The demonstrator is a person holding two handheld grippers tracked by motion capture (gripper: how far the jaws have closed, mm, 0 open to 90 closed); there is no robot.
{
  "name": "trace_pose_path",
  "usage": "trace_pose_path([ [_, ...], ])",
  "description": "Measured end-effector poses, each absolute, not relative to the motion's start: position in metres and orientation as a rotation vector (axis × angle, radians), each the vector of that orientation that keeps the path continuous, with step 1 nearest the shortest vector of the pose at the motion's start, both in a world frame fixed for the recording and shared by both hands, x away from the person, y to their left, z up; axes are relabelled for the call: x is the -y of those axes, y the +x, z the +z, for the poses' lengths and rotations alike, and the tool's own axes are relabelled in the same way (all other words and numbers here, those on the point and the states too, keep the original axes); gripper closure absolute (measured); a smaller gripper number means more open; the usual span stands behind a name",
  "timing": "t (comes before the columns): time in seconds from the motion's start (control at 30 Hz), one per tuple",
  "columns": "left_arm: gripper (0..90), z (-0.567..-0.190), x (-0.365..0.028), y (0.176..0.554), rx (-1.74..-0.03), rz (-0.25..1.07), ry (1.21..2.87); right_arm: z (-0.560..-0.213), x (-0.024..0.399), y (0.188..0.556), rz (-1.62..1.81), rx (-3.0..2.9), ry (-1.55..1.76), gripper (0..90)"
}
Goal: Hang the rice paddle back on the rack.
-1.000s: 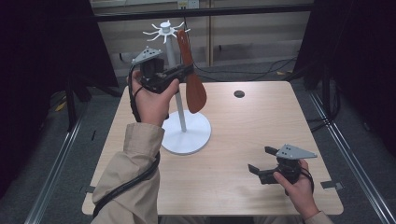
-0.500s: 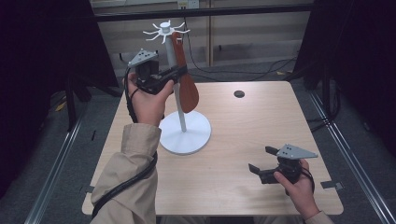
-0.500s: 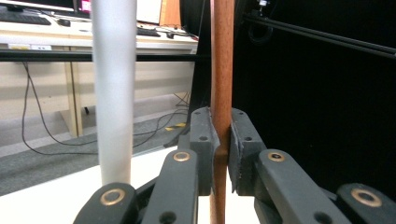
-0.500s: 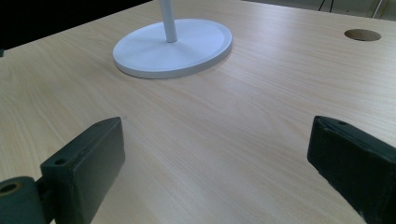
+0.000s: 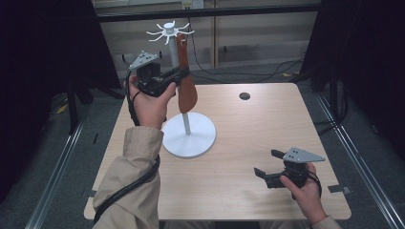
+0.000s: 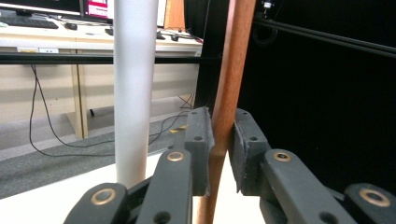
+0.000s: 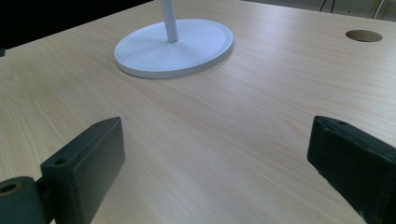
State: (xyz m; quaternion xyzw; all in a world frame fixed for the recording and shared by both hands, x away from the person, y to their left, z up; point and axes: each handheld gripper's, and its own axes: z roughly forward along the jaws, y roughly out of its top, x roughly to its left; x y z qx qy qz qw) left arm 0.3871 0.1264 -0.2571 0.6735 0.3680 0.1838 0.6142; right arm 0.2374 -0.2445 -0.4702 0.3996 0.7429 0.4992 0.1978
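A brown wooden spoon (image 5: pixel 187 93) hangs upright, bowl down, from a hook at the top of the white rack (image 5: pixel 185 125), beside its pole. My left gripper (image 5: pixel 184 75) is raised at the spoon's handle. In the left gripper view the handle (image 6: pixel 236 70) runs between the jaws (image 6: pixel 222 126), next to the white pole (image 6: pixel 133 93). The jaws have just been opening: a thin gap shows at the right pad. My right gripper (image 5: pixel 267 163) rests low at the table's front right, open, with bare tabletop between its jaws (image 7: pixel 215 154).
The rack's round white base (image 5: pixel 188 136) (image 7: pixel 173 46) sits left of the table's centre. A small round hole (image 5: pixel 244 96) (image 7: pixel 363 35) lies in the far tabletop. Black curtains flank the table, and cables run on the floor behind it.
The spoon has swung from a tilt to hanging straight down, and my left hand has shifted slightly left with it. The right gripper has stayed still.
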Motion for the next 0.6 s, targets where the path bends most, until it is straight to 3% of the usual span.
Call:
trace_pose_path([
  [0.6, 67.1, -0.2632, -0.1291, 0.3861, -0.849, 0.418, 1.555, -0.4699, 0.2440, 0.2372, 1.399, -2.082, 1.120, 3.6],
])
